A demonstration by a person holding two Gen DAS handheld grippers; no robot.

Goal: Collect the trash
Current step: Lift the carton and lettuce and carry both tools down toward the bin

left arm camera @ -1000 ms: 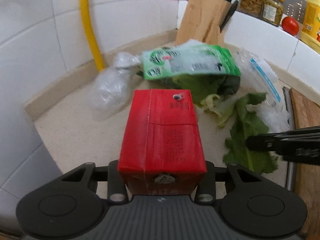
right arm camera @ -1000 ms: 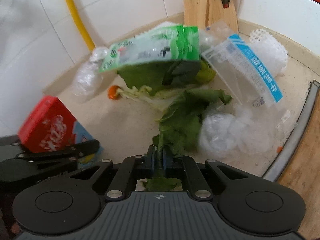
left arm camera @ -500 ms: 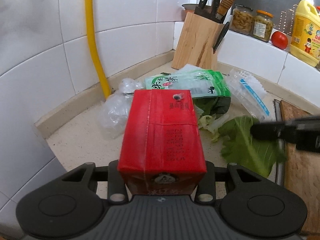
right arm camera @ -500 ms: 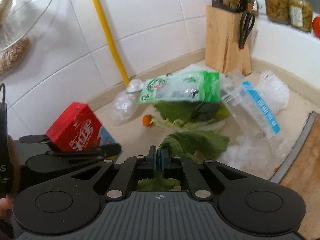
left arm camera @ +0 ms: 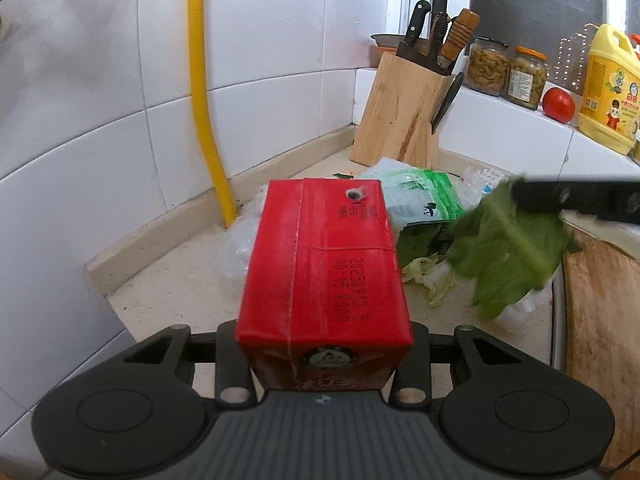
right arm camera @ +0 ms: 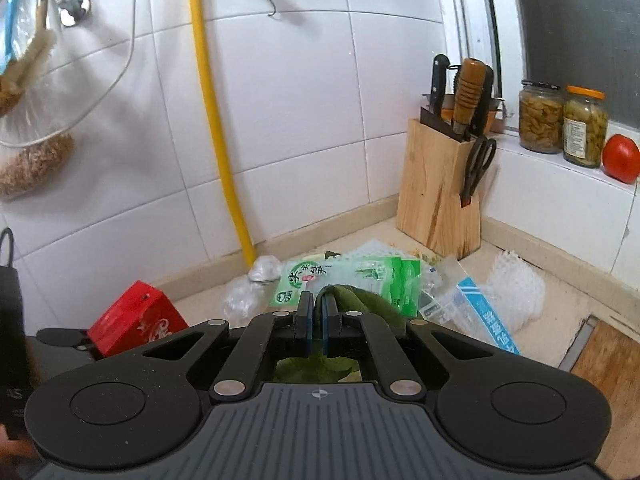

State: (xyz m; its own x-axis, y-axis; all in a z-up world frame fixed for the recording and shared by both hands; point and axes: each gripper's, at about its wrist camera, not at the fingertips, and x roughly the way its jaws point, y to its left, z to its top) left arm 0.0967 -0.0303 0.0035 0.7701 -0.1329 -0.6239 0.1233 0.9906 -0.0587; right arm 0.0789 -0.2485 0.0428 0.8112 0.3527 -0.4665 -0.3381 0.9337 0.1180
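Both grippers have come up off the counter (left arm camera: 168, 280) since a second ago, so the wall tiles and window ledge fill the upper part of each view now, and the leaf that was lying flat back then is hanging in the air.

Left gripper (left arm camera: 324, 264) is clamped on one red drink carton (left arm camera: 324, 264), which sits dead centre in the left view, long side pointing away from the camera and tipped downward toward the counter. You can see the same carton at lower left in the right view (right arm camera: 138, 318).

Right gripper (right arm camera: 315, 312) is pinched nearly closed on one green leaf (right arm camera: 360, 300); in the left view the leaf (left arm camera: 508, 248) dangles from the black fingers coming in from the right edge.

Still on the counter, middle of both views: one green-and-white snack bag (right arm camera: 348, 280), one clear bag with a blue strip (right arm camera: 476, 312), one white foam net (right arm camera: 516, 288), some crumpled clear plastic (right arm camera: 244, 300) and a few pale leaf scraps (left arm camera: 432, 276).

Background count: one yellow pipe (right arm camera: 216, 120), one knife block (right arm camera: 440, 184), two jars (right arm camera: 540, 118), one tomato (right arm camera: 620, 158), one yellow bottle (left arm camera: 608, 88).
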